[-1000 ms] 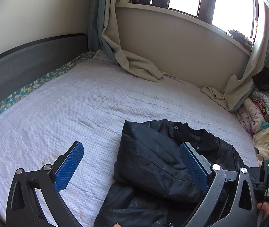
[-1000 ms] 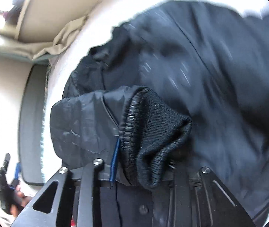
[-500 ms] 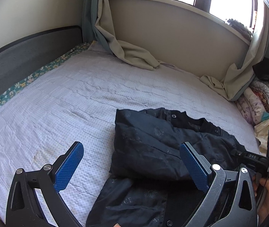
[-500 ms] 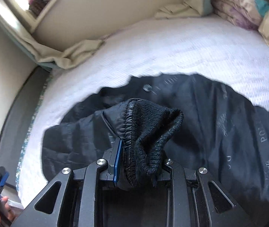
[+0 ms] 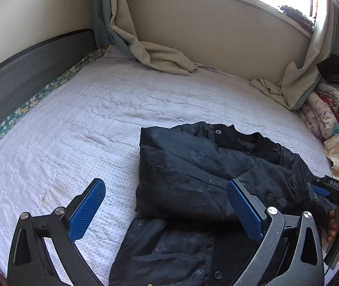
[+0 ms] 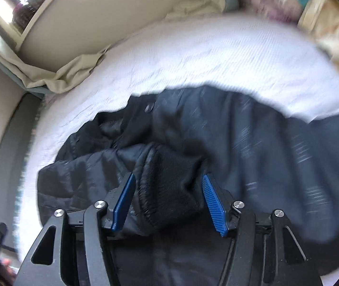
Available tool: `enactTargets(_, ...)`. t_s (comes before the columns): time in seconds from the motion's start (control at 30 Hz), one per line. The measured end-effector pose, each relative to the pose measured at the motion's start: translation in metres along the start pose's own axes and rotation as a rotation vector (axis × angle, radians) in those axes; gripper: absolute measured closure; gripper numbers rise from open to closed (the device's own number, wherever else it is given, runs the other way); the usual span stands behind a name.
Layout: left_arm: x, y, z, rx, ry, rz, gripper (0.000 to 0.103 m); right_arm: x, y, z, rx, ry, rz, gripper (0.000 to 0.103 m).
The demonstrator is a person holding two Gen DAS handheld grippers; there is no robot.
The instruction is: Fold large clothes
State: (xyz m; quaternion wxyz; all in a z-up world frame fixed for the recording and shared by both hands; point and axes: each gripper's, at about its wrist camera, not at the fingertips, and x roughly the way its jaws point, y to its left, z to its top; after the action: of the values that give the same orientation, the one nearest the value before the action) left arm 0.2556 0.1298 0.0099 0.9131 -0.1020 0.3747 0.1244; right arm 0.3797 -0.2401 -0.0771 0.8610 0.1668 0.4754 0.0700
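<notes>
1. The left claw stands wide with nothing between its two blue pads, hovering over the bed.
2. One black jacket lies on the bed just ahead of and under the left claw, one sleeve folded across its front; its lower part is cut off by the frame.
3. Two beige curtains trail onto the bed well beyond the jacket.
4. The right claw is parted, its pads on either side of the knit cuff without pinching it; this view is blurred.
</notes>
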Motion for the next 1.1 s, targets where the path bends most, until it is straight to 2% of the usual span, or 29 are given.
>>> enactTargets(0.1,0.005,-0.005,0.004,0.027,0.045,-0.017,0.0,-0.021,0.003,0.0,-0.064,-0.044,-0.054,0.046)
enactTargets(0.17,0.015,-0.013,0.005,0.052,0.091,-0.048,0.0,-0.031,0.007,-0.002,-0.092,-0.044,-0.029,0.046)
enactTargets(0.23,0.03,-0.022,0.006,0.082,0.136,-0.068,0.0,-0.033,0.011,-0.004,-0.098,-0.035,-0.006,0.051)
enactTargets(0.3,0.048,-0.025,0.003,0.087,0.149,-0.069,0.001,-0.028,0.017,-0.007,-0.121,-0.017,0.005,0.068)
enactTargets(0.4,0.069,-0.027,-0.001,0.07,0.161,-0.069,0.006,-0.012,0.03,-0.013,-0.178,0.011,-0.017,0.081)
enactTargets(0.43,0.075,-0.028,-0.002,0.069,0.171,-0.078,0.008,-0.005,0.032,-0.015,-0.183,0.027,-0.014,0.083)
enactTargets(0.6,0.097,-0.032,-0.009,0.068,0.202,-0.075,0.012,0.019,0.043,-0.023,-0.213,0.068,-0.014,0.083)
enactTargets(0.7,0.115,-0.025,-0.015,0.054,0.242,-0.035,0.015,0.033,0.045,-0.029,-0.238,0.081,-0.045,0.083)
enactTargets(0.87,0.138,-0.012,-0.025,0.059,0.258,0.042,0.014,0.055,0.04,-0.035,-0.255,0.115,-0.066,0.083)
enactTargets(1.1,0.152,-0.012,-0.032,0.084,0.26,0.077,0.01,0.075,0.035,-0.043,-0.285,0.113,-0.083,0.083)
